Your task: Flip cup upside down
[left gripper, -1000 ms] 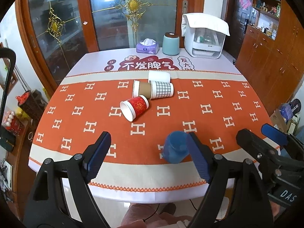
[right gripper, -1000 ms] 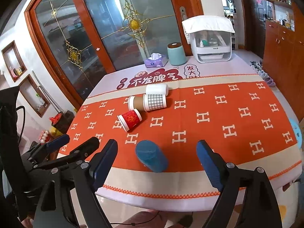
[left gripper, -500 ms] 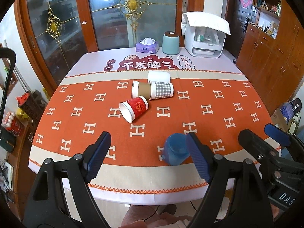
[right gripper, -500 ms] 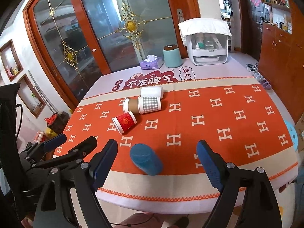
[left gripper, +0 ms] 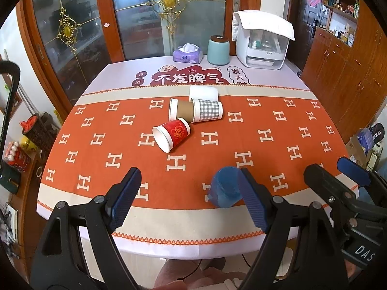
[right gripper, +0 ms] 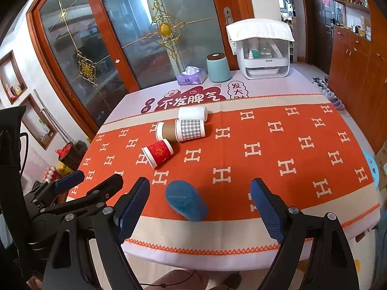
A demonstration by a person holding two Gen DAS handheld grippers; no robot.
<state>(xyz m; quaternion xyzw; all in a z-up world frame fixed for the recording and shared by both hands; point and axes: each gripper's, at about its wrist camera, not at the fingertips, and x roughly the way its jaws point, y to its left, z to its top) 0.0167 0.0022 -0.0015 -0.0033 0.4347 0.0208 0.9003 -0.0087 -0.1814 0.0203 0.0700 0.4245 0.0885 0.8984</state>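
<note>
A blue cup (left gripper: 223, 189) lies on its side near the table's front edge, its base toward the far side; it also shows in the right wrist view (right gripper: 186, 200). A red cup (left gripper: 172, 134), a brown cup (left gripper: 180, 112), a checked cup (left gripper: 208, 110) and a white cup (left gripper: 203, 93) lie on their sides mid-table. My left gripper (left gripper: 191, 200) is open and empty, its right finger beside the blue cup. My right gripper (right gripper: 200, 207) is open and empty, with the blue cup between its fingers but further ahead.
An orange patterned cloth (left gripper: 266, 125) covers the table. At the back stand a tissue box (left gripper: 188, 54), a teal canister (left gripper: 218, 49) and a white appliance (left gripper: 262, 41). Wooden cabinets (left gripper: 338, 67) line the right side. Glass doors stand behind the table.
Both grippers have drawn back slightly from the table. The cups have not moved. Both stay open.
</note>
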